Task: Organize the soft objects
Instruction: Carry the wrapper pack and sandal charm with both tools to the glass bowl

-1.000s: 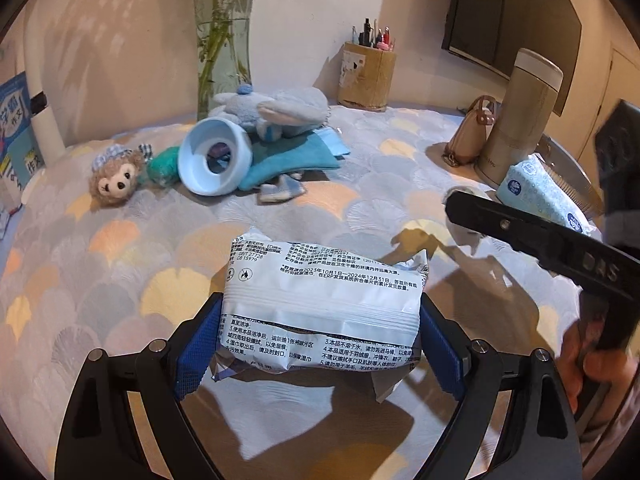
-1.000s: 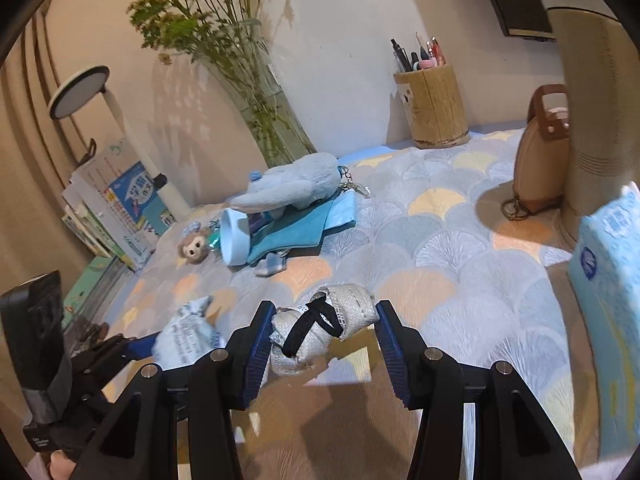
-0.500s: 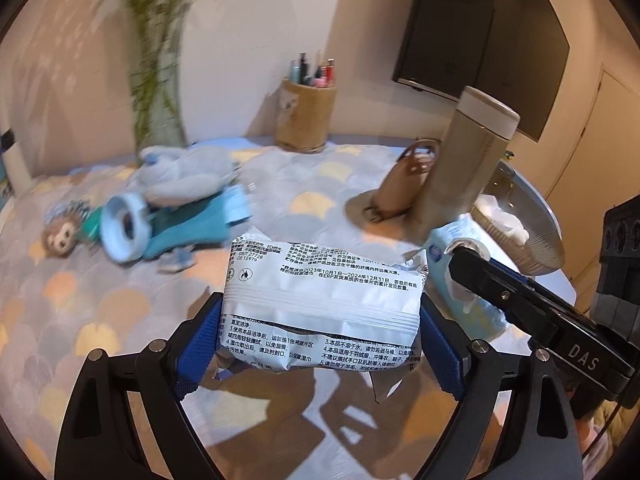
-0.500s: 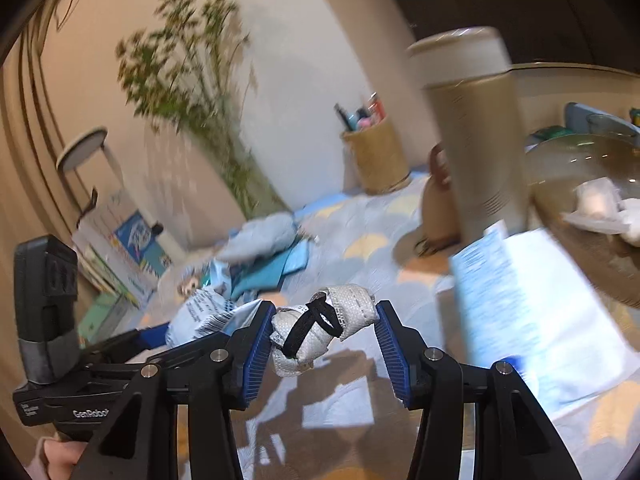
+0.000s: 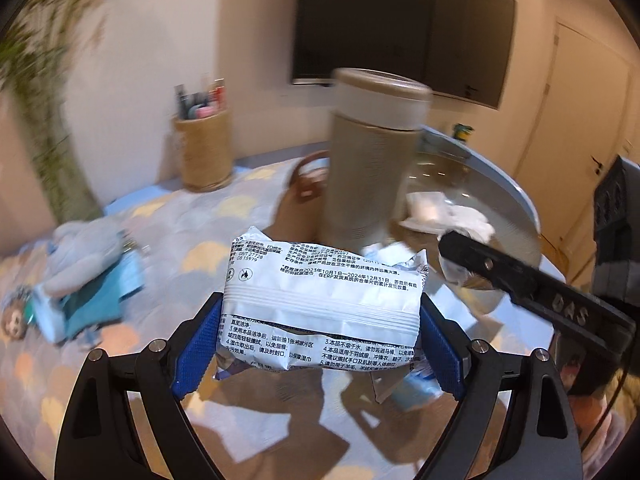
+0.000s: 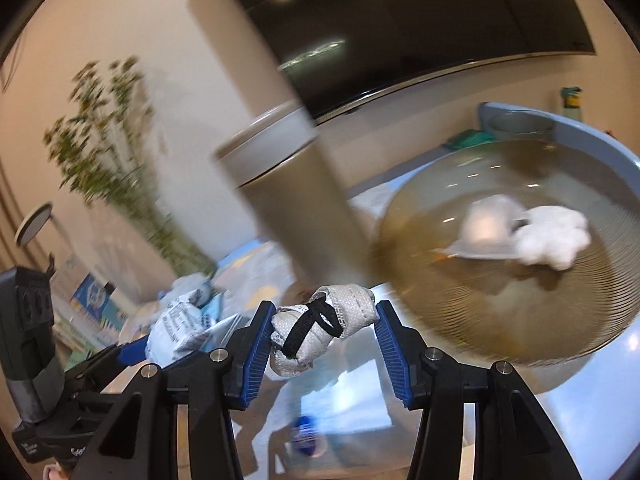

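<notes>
My left gripper is shut on a white pack of wet wipes with black print, held above the patterned table. My right gripper is shut on a rolled grey-white cloth bundle tied with a black band. A round woven basket lies ahead on the right with white soft items inside; the left wrist view shows the basket too. The right gripper's arm crosses the left wrist view at right. The wipes pack and left gripper appear at lower left in the right wrist view.
A tall beige flask stands just before the basket, with a brown pouch beside it. A pen holder is by the wall. A grey plush toy on blue cloth and a small monkey toy lie at left. A blue tissue pack lies below.
Both grippers have swung to the right with their loads: the plush toys slid to the left edge, and the flask and basket now fill the middle and right of both views.
</notes>
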### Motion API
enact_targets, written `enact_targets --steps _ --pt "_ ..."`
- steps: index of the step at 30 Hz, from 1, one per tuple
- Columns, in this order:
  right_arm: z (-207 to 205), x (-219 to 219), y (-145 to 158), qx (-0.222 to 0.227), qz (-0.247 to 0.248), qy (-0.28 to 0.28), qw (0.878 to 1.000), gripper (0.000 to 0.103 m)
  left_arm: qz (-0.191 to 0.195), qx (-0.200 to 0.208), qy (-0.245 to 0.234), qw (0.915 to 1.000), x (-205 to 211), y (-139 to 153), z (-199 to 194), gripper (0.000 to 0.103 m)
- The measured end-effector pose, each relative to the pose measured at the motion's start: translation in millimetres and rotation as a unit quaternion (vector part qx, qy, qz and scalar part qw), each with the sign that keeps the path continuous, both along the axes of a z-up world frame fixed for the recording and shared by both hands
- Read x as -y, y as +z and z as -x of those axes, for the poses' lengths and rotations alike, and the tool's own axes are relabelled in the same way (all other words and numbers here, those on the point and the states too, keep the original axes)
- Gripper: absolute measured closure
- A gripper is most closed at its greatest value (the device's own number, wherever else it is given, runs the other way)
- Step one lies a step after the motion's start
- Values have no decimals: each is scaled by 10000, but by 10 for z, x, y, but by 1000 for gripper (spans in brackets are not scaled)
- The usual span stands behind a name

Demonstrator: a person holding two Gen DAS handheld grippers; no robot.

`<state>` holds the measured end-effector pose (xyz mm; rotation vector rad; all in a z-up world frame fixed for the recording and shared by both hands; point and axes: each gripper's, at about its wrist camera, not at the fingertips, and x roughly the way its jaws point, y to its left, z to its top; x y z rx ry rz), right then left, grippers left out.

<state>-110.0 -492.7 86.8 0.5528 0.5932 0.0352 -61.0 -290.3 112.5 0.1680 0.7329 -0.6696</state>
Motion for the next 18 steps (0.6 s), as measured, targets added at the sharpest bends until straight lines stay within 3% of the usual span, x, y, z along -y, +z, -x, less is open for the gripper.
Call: enact_targets --steps 8,18 --pt "68 664 -36 -109 -159 -643 9977 53 27 -78 -516 9986 527 -16 23 14" --pt "40 1202 61 -254 11 -1135 9932 53 73 -70 -253 9996 741 7 91 14"
